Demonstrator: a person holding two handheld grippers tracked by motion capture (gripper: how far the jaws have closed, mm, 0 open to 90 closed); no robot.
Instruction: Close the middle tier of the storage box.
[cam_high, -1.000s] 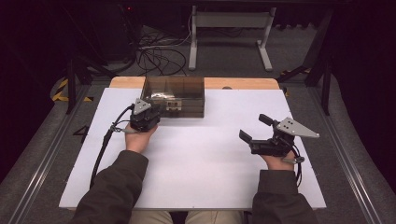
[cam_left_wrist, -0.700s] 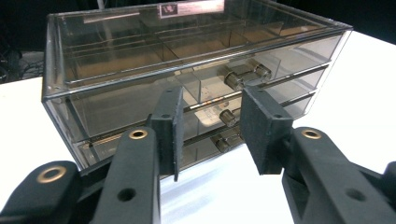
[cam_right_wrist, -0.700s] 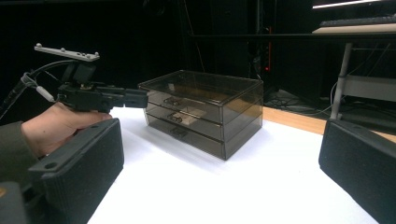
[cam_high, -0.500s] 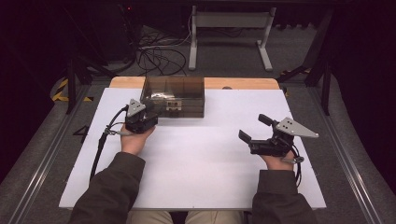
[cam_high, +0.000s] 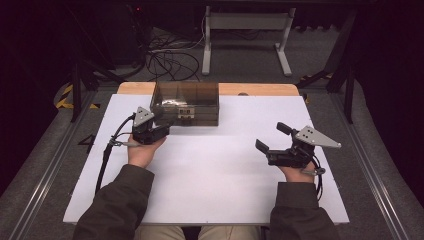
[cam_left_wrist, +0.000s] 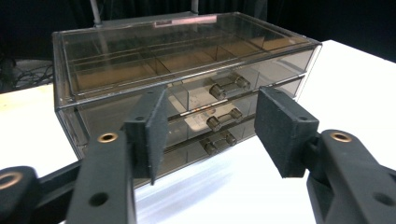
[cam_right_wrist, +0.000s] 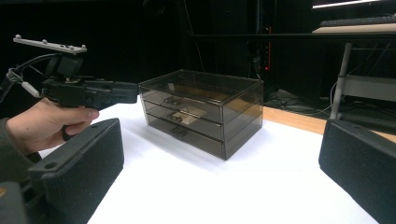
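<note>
Bench (cam_high: 210, 185), white top, wide and bare up front. At its far edge, left of centre, sits the drawer box (cam_high: 186, 103): smoked clear plastic, three drawers stacked, lid tray w/ dividers on top. Looks stiff but brittle, prob. light, so it'll likely skate on the smooth top if yanked; walls slick, nothing to pinch there.

Left gripper (cam_high: 156, 131) right at the box's front-left corner, fingers (cam_left_wrist: 154, 130) have just been opening, now parted w/ nothing between them, not touching the box. Through the gap: the drawer pulls. Middle pull (cam_left_wrist: 223, 117) is the best bet, a small bar on two studs; approx. the only real hold. Small target, so pinch it square, pull straight out, slow.

Right gripper (cam_high: 274, 141) well apart on the right, fingers (cam_right_wrist: 79, 170) spread wide, empty, facing the box. Could brace the box's side while a drawer slides.
</note>
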